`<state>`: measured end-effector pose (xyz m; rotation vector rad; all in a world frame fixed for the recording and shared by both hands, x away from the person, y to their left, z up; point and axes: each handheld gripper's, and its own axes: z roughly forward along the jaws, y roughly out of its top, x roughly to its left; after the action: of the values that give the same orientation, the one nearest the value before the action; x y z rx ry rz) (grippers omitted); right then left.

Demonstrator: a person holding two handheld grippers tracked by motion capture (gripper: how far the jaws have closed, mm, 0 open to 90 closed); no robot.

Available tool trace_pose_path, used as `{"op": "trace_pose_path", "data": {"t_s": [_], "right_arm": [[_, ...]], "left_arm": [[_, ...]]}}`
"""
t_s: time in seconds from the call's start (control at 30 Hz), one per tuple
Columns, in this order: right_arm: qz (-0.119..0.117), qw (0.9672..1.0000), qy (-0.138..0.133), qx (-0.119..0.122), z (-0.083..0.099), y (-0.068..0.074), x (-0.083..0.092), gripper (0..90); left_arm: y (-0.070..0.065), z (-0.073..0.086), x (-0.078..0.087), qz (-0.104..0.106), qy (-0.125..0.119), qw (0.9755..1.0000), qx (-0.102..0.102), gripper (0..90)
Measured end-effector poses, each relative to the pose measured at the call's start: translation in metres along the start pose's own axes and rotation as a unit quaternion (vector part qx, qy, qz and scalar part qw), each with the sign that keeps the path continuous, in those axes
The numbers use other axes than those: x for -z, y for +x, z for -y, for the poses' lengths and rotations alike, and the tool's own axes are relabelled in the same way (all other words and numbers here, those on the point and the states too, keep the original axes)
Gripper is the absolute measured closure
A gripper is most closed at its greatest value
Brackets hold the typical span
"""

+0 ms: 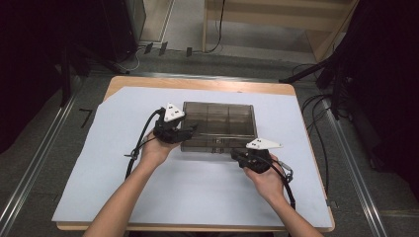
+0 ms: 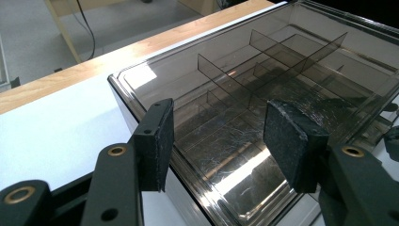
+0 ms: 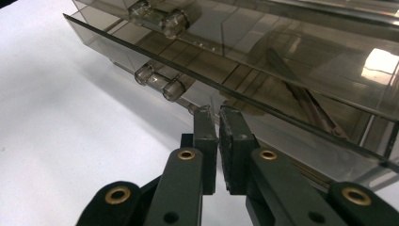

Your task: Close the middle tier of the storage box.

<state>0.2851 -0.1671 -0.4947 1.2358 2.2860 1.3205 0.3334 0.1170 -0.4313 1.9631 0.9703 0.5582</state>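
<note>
Jaws on my left gripper (image 1: pixel 190 132) stand spread, one pad on each side of the left near corner of the box (image 1: pixel 220 126), over its lid and not pressing it. Those on my right gripper (image 3: pixel 218 141) are pressed together with only a thin slit between them, their tips right at the box's front edge beside two clear hinge knuckles (image 3: pixel 157 84); whether they pinch anything I cannot tell. One smoky see-through box sits on the white sheet (image 1: pixel 197 192) at the middle of the counter (image 1: pixel 148 81), lid shut. Thin dividers (image 2: pixel 226 77) split it into several compartments, and nothing lies in those I can see.
</note>
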Motion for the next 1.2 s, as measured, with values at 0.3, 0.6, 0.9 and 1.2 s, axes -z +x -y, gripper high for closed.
{"op": "trace_pose_path", "data": {"t_s": [0.3,0.6,0.9,1.2], "right_arm": [[0.008,0.9999,-0.007,-0.007,-0.0017,-0.005,-0.0025,85.7],[0.016,0.9997,-0.011,-0.016,-0.0025,-0.0099,-0.0054,85.6],[0.013,0.9997,-0.009,-0.018,-0.002,-0.0093,-0.0091,85.6],[0.011,0.9997,-0.008,-0.019,-0.0017,-0.0099,-0.0069,82.7]], "left_arm": [[-0.0006,0.0005,0.0,-0.002,-0.003,1.0,0.002,45.0],[-0.0011,0.0013,-0.0003,-0.003,-0.007,1.0,0.004,45.1],[-0.001,0.0015,0.0002,-0.003,-0.005,1.0,0.002,45.1],[-0.0006,0.0016,0.0003,-0.001,-0.006,1.0,0.002,45.1]]}}
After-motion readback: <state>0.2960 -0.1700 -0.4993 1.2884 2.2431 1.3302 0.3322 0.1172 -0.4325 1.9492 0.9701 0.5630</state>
